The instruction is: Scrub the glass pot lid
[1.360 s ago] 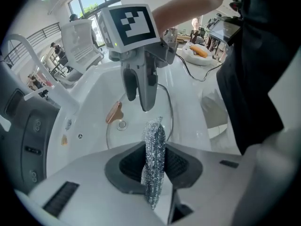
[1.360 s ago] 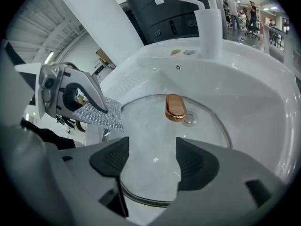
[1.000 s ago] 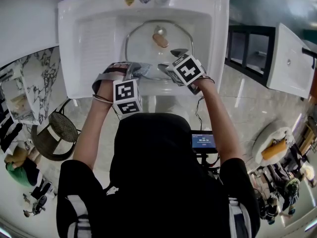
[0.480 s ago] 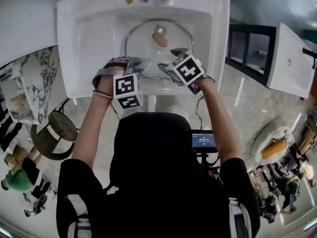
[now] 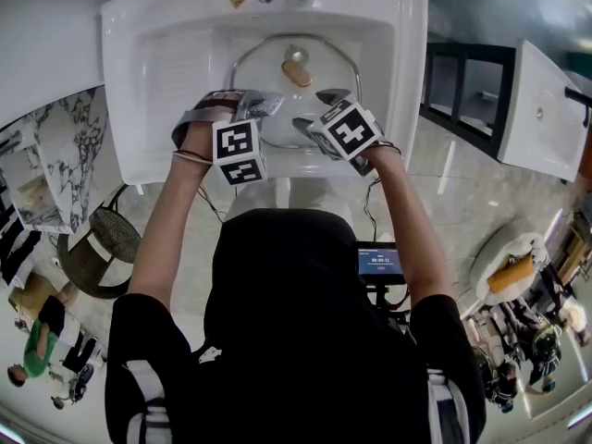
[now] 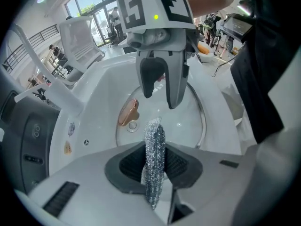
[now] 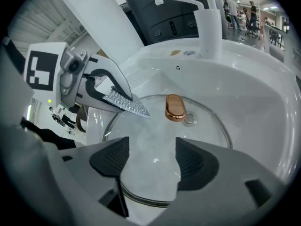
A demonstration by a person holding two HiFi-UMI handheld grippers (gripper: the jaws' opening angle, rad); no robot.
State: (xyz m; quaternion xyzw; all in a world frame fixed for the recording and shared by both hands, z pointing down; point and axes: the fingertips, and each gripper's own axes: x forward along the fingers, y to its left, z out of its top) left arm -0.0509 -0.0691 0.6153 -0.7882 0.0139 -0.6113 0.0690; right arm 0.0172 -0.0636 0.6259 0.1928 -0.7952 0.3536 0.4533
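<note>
- Large open hall, more showroom than home.
- Freestanding white sink (image 5: 129, 128) on a glossy stone floor (image 5: 453, 192).
- Tall windows (image 6: 87, 6); bystanders (image 5: 37, 340) around the edges.

The round glass pot lid (image 7: 155, 145), copper-coloured handle (image 7: 174, 107) up, lies flat in the sink (image 5: 166, 63). The silvery mesh scouring pad (image 6: 154, 149), pinched in the left gripper (image 5: 262, 107), hangs over its rim.
</note>
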